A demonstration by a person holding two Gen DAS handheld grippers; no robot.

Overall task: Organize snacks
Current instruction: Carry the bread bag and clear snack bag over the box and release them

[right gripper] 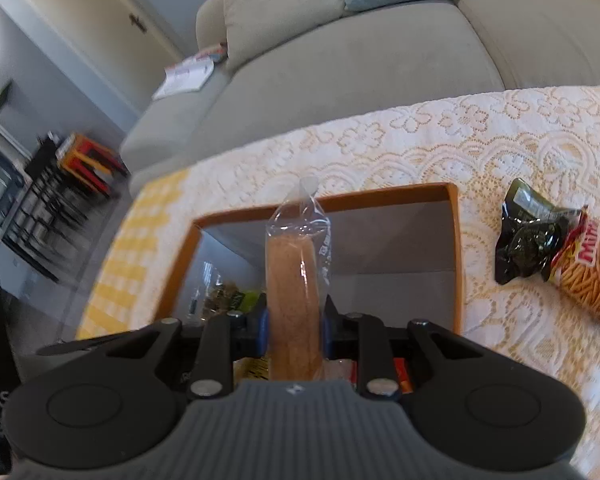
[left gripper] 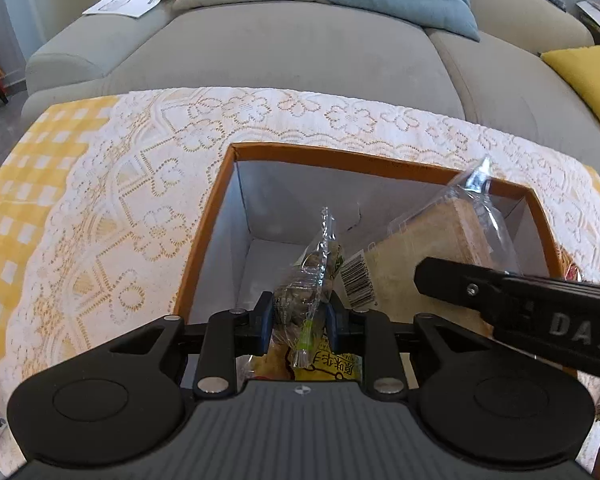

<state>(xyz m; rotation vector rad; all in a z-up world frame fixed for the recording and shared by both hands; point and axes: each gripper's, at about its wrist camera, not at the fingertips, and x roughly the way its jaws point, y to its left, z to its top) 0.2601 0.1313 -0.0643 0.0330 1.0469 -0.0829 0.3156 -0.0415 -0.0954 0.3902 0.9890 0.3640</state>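
Note:
An open box with an orange rim (left gripper: 340, 155) and white inside stands on the lace cloth; it also shows in the right wrist view (right gripper: 380, 196). My left gripper (left gripper: 298, 318) is shut on a clear packet of nuts (left gripper: 312, 276), held over the box's near edge. My right gripper (right gripper: 294, 326) is shut on a clear-wrapped tan biscuit pack (right gripper: 292, 280), held upright over the box. That pack (left gripper: 428, 248) and the right gripper's black finger (left gripper: 500, 292) show in the left wrist view. A yellow snack packet (left gripper: 328, 364) lies under the left gripper.
A black snack bag (right gripper: 528, 240) and a red-and-orange stick-snack bag (right gripper: 584, 268) lie on the cloth right of the box. A grey sofa (left gripper: 300, 48) with cushions stands behind the table. A booklet (left gripper: 128, 0) lies on its armrest.

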